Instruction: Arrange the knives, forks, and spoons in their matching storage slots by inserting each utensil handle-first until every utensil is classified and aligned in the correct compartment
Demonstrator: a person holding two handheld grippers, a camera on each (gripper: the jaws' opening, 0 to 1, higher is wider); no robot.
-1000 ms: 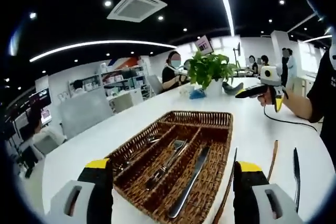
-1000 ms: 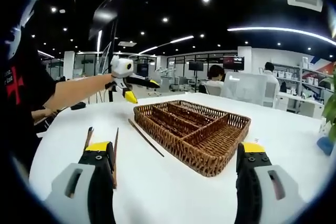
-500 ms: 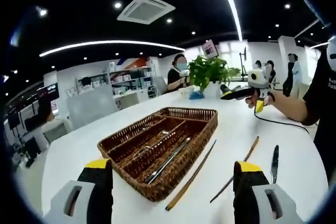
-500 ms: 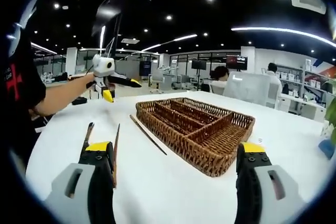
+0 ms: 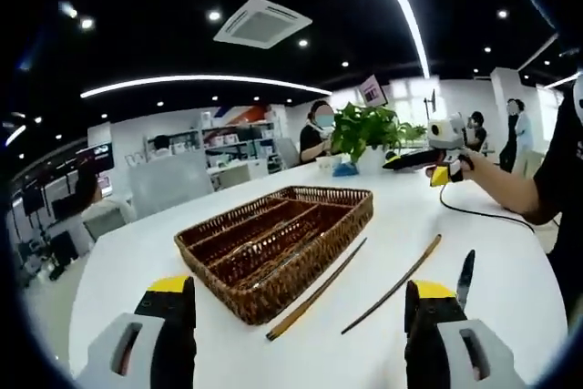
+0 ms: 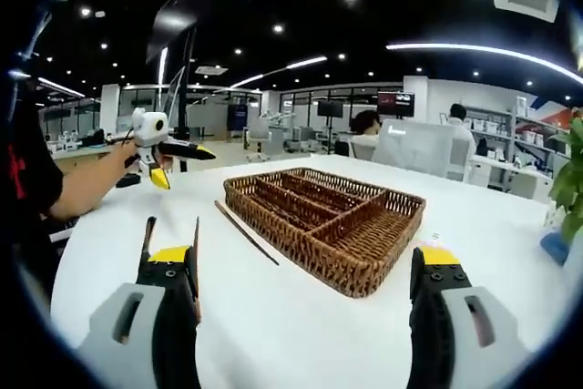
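A brown wicker tray (image 5: pixel 273 245) with long slots lies on the white table (image 5: pixel 137 261); the low angle hides most of what lies in the slots. To its right on the table lie two long thin brown-handled utensils (image 5: pixel 316 289) (image 5: pixel 393 284) and a dark knife (image 5: pixel 465 275). My left gripper (image 5: pixel 299 339) hovers open and empty in front of the tray. In the right gripper view the tray (image 6: pixel 323 220) sits ahead, with the utensils (image 6: pixel 246 232) (image 6: pixel 196 252) to its left. My right gripper (image 6: pixel 305 321) is open and empty. The left gripper (image 6: pixel 159 148) shows at the far left, held in a hand.
A potted green plant (image 5: pixel 369 129) and a small blue object (image 5: pixel 344 168) stand at the table's far end. A black cable (image 5: pixel 496 216) runs across the table near a person's arm. People sit at desks behind. The table edge curves close on the left.
The left gripper has drawn back and lower from the tray, so the tray looks smaller and flatter. In the right gripper view the left gripper has shifted leftward. Both stay open.
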